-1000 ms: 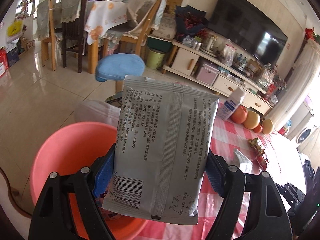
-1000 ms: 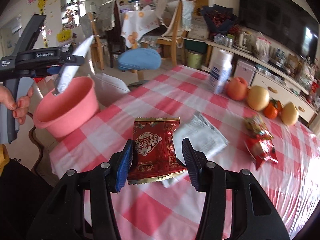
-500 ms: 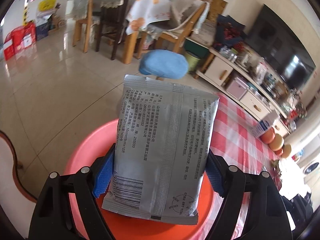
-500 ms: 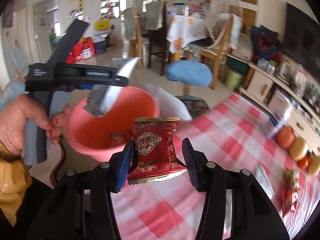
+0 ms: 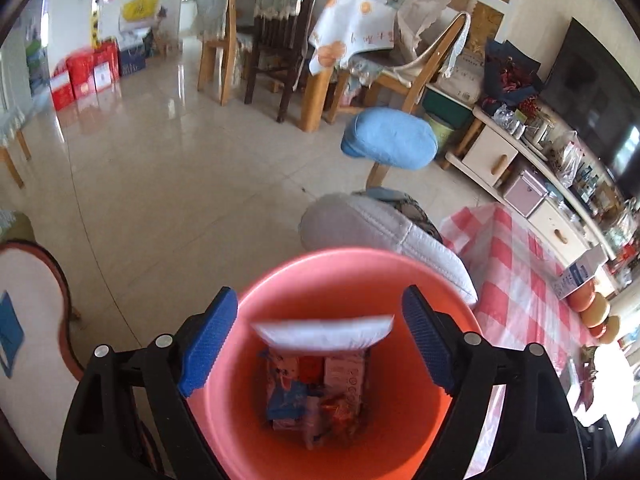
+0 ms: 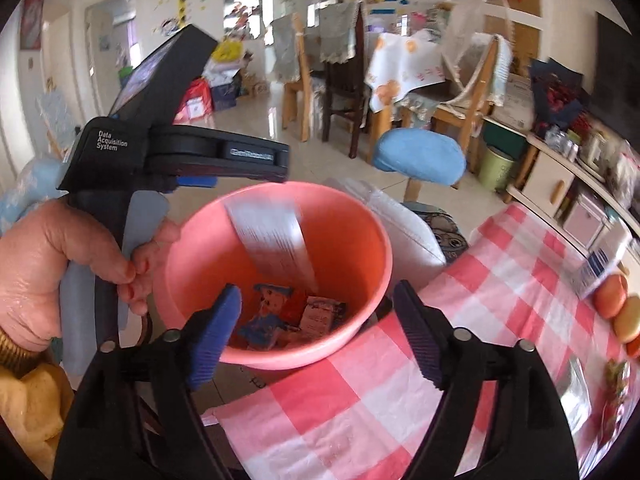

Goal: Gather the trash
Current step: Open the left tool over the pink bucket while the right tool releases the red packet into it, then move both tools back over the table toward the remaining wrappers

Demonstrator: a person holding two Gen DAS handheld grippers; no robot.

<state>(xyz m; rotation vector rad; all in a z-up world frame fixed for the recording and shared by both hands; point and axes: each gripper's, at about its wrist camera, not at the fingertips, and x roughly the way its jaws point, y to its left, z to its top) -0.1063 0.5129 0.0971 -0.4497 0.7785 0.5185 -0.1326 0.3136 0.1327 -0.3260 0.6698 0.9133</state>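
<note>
A pink basin point(image 5: 344, 280) sits beside the table's edge, right under my left gripper point(image 5: 320, 340), which is open. The silver packet point(image 5: 324, 332) is loose and dropping into the basin; it shows blurred in the right wrist view point(image 6: 276, 236). Several wrappers point(image 5: 316, 392) lie at the basin's bottom. My right gripper point(image 6: 316, 332) is open and empty, just above the basin's point(image 6: 276, 356) near rim. The red packet it held does not show clearly. The left gripper's body point(image 6: 180, 152) is above the basin's left rim.
The red-checked tablecloth point(image 6: 400, 408) lies to the right, with fruit point(image 6: 612, 296), a white carton point(image 6: 600, 268) and more wrappers point(image 6: 616, 376) on it. A blue stool point(image 5: 388, 144) and a white cushion point(image 5: 384, 232) stand beyond the basin. Dining chairs stand further back.
My left gripper opened and let go of the silver packet over the basin. My right gripper swung left to the basin and opened; the red packet is gone from it.
</note>
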